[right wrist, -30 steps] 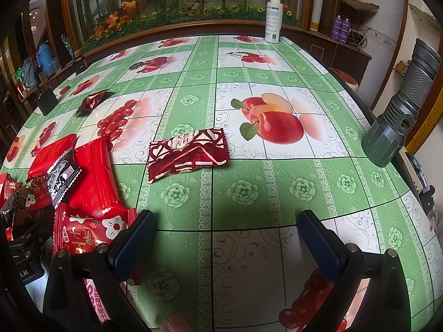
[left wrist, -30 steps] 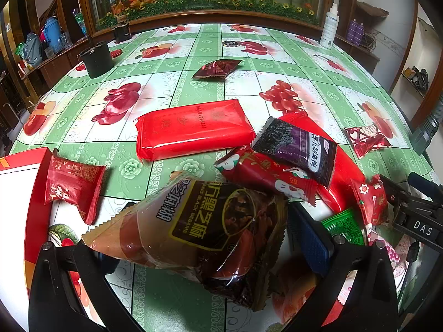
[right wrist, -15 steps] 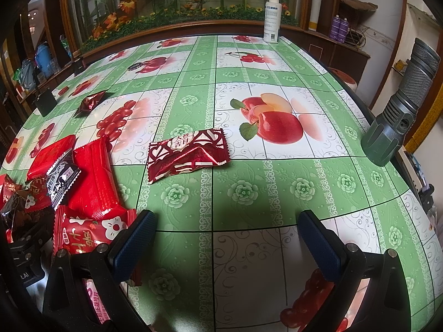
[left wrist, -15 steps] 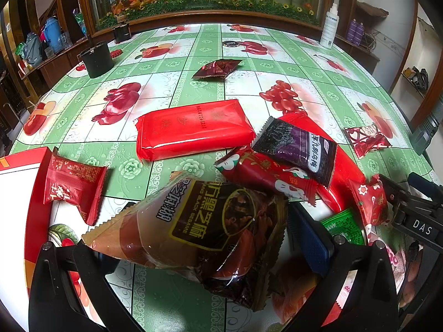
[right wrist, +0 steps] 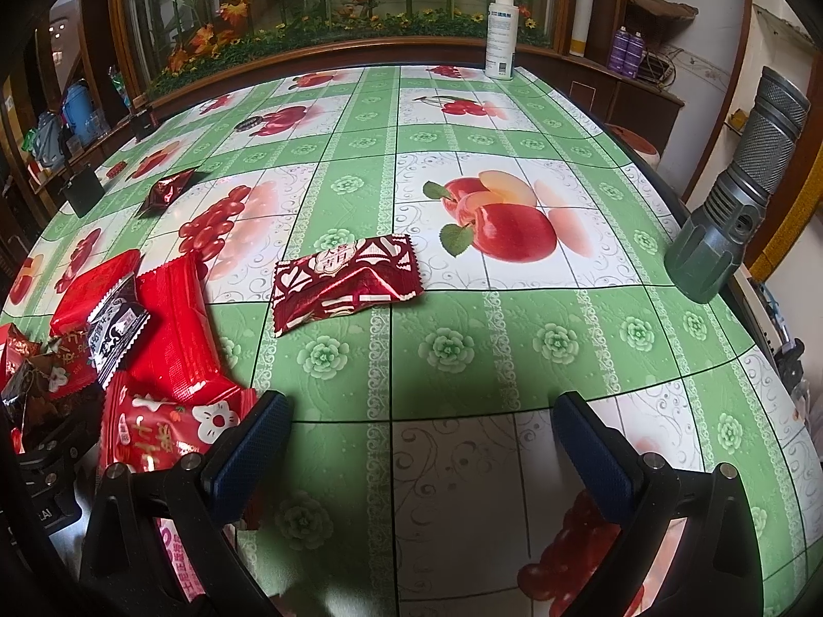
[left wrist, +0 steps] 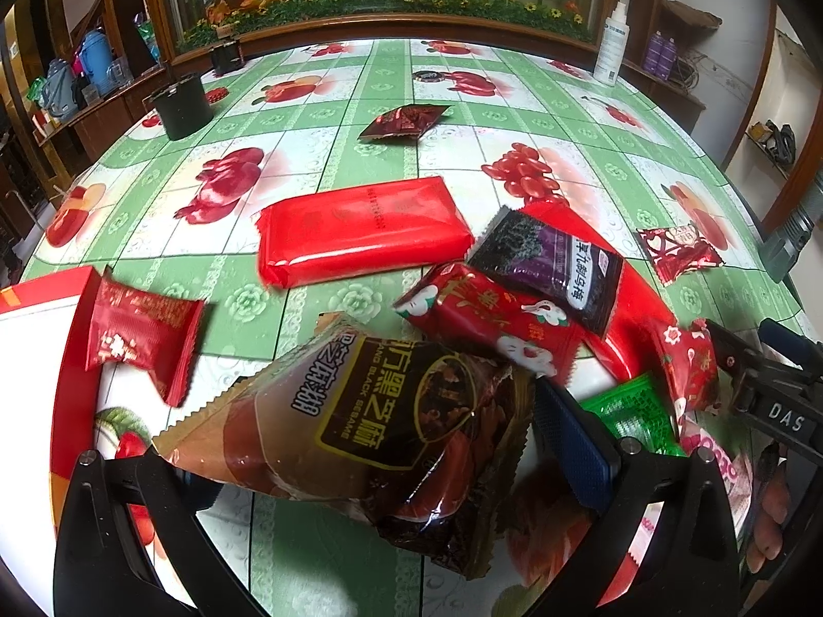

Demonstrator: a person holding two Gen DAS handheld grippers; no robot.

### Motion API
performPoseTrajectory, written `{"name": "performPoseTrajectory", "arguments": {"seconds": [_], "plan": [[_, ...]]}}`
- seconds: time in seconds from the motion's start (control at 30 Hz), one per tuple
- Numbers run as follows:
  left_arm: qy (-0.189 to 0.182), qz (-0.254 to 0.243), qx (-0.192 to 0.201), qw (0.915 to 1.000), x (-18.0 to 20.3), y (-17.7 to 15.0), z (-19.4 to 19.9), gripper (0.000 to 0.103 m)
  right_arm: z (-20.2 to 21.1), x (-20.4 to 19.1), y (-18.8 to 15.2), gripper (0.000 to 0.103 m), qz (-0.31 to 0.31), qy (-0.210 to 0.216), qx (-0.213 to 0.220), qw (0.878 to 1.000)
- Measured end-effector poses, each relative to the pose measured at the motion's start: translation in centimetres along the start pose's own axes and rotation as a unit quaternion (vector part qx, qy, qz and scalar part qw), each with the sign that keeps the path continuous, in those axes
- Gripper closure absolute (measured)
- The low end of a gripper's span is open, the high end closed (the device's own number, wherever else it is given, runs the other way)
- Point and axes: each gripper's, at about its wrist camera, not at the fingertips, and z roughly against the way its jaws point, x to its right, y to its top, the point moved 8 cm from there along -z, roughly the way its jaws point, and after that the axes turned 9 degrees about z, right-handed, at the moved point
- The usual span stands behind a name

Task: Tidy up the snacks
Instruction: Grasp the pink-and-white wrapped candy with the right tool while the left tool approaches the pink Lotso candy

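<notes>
My left gripper (left wrist: 375, 463) is shut on a brown black-sesame snack bag (left wrist: 391, 421), held just above the table; the bag hides the left finger. To its left a red box (left wrist: 77, 360) with a white inside carries a small red packet (left wrist: 139, 329) on its rim. Ahead lie a large red pack (left wrist: 360, 231), a dark purple packet (left wrist: 550, 267), a red flowered packet (left wrist: 488, 324) and a green packet (left wrist: 632, 411). My right gripper (right wrist: 422, 432) stands open over bare tablecloth, short of a maroon patterned packet (right wrist: 350, 277).
A grey flashlight (right wrist: 735, 205) stands at the right table edge and a white spray bottle (right wrist: 501, 31) at the far edge. A black pot (left wrist: 180, 108) sits far left, and a dark red packet (left wrist: 406, 121) lies mid-table. Red packs (right wrist: 175, 319) pile left of the right gripper.
Almost nothing has moved. The left view has shifted slightly with the sesame bag still gripped, and the right gripper stays open in place.
</notes>
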Motion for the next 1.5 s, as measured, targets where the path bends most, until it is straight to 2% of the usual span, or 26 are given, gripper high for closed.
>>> {"name": "performPoseTrajectory", "arguments": {"seconds": [0.1, 0.23, 0.37, 0.47, 0.63, 0.7, 0.8, 0.87, 0.93, 1.07, 1.1, 1.13, 1.17, 1.5], "plan": [[0.006, 0.0, -0.002, 1.0, -0.5, -0.3, 0.5, 0.0, 1.2, 0.3, 0.0, 0.0, -0.01, 0.007, 0.019, 1.0], [0.01, -0.012, 0.009, 0.9998, -1.1, -1.0, 2.6, 0.0, 3.8, 1.3, -0.3, 0.0, -0.026, 0.01, 0.068, 0.997], [0.016, -0.033, 0.032, 0.9988, -2.3, -1.7, 5.4, 0.0, 6.1, 1.8, -1.9, 0.0, -0.016, 0.047, 0.082, 0.995], [0.019, -0.043, 0.054, 0.9974, -3.4, -2.6, 7.5, 0.0, 7.1, 1.8, -3.7, 0.0, -0.008, 0.07, 0.071, 0.995], [0.021, -0.058, 0.057, 0.9965, -3.9, -4.3, 8.6, 0.0, 7.8, -0.9, -6.9, 0.0, 0.029, 0.106, 0.038, 0.993], [0.024, -0.068, 0.059, 0.9957, -3.7, -4.8, 8.9, 0.0, 8.1, -2.9, -7.6, 0.0, 0.067, 0.109, 0.03, 0.991], [0.028, -0.074, 0.06, 0.9951, -3.7, -5.1, 9.0, 0.0, 7.9, -5.4, -7.8, 0.0, 0.122, 0.091, 0.022, 0.988], [0.028, -0.074, 0.062, 0.9949, -3.6, -5.2, 9.2, 0.0, 7.5, -6.2, -7.7, 0.0, 0.135, 0.088, 0.011, 0.987], [0.028, -0.075, 0.064, 0.9947, -3.6, -5.2, 9.3, 0.0, 6.3, -6.6, -8.1, 0.005, 0.139, 0.089, -0.02, 0.986], [0.027, -0.083, 0.069, 0.9938, -3.1, -5.3, 9.5, 0.0, 6.6, -5.9, -8.2, 0.014, 0.121, 0.099, -0.011, 0.988], [0.026, -0.085, 0.069, 0.9936, -2.9, -5.3, 9.5, 0.0, 6.8, -5.7, -8.2, 0.02, 0.123, 0.097, -0.007, 0.988], [0.025, -0.089, 0.069, 0.9933, -2.6, -5.4, 9.5, 0.0, 7.0, -5.6, -8.2, 0.032, 0.124, 0.099, -0.003, 0.987], [0.025, -0.091, 0.07, 0.993, -2.4, -5.4, 9.5, 0.0, 7.3, -5.5, -8.2, 0.04, 0.126, 0.102, 0.002, 0.987], [0.038, -0.122, 0.102, 0.9866, -0.6, -5.1, 11.0, 0.0, 7.3, -3.9, -8.2, 0.042, 0.125, 0.102, 0.004, 0.987]]}}
